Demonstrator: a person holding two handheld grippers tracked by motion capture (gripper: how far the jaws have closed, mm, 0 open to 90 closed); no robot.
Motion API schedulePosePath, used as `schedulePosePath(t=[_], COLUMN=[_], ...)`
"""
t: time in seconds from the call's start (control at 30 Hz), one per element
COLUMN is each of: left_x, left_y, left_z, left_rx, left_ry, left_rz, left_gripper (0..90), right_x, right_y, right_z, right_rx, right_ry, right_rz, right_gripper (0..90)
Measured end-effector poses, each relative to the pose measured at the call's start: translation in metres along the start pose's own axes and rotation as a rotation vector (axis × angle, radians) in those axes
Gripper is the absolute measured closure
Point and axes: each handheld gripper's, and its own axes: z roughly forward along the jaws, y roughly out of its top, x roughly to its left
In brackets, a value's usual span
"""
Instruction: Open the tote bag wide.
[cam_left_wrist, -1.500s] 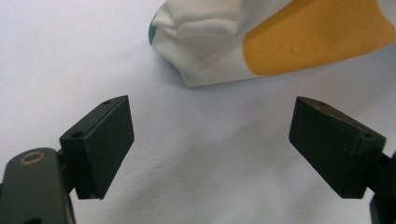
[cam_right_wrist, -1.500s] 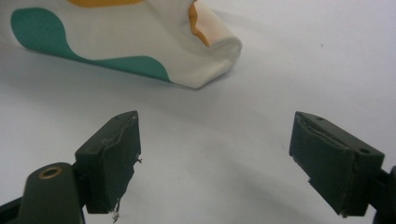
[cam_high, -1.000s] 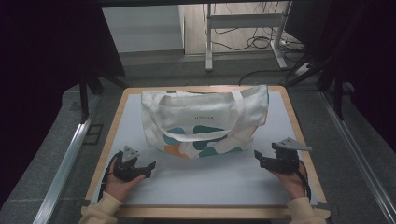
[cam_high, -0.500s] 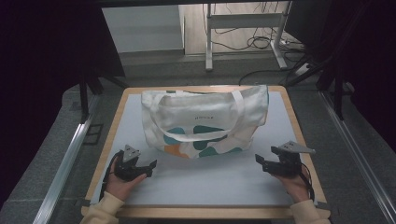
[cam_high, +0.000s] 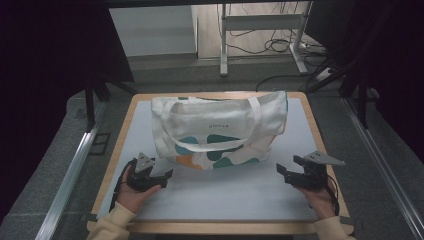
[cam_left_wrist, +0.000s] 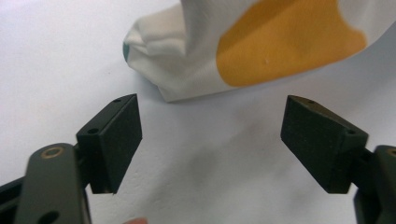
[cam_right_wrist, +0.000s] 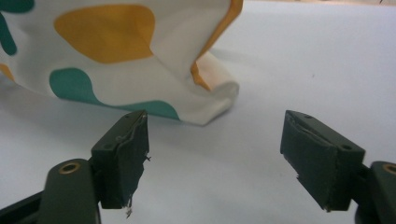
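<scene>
White canvas tote bag (cam_high: 220, 131), soft and creased with teal and orange blobs, is lying flat mid-table on the pale mat (cam_high: 240, 195). We are holding the left gripper (cam_high: 161, 176) and right gripper (cam_high: 281, 170) gaping and empty beside its 2 near corners; the left jaws have just been narrowing slightly. Next, we judge, each must pinch a corner.
</scene>
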Motion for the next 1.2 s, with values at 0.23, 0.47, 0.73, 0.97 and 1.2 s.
schedulePosePath(t=[0.23,0.47,0.73,0.97,1.2], left_x=[0.012,0.016,0.025,0.026,0.028], left_y=[0.016,0.038,0.055,0.062,0.065], left_z=[-0.019,-0.037,-0.039,-0.04,-0.046], left_rx=[-0.034,-0.082,-0.087,-0.095,-0.113], left_ry=[-0.02,-0.028,-0.031,-0.049,-0.043], left_rz=[-0.039,-0.024,-0.009,-0.012,-0.025], left_gripper=[23.3,23.1,23.2,23.9,24.5], right_x=[-0.002,-0.001,-0.001,0.0,-0.003], right_y=[0.014,0.034,0.061,0.074,0.08], right_z=[-0.013,-0.02,-0.015,-0.012,-0.013], right_rx=[-0.045,-0.066,-0.066,-0.082,-0.106], right_ry=[0.037,0.028,0.036,0.048,0.041], right_rz=[0.004,-0.027,-0.049,-0.042,-0.05], right_gripper=[29.7,30.5,31.7,32.3,32.8])
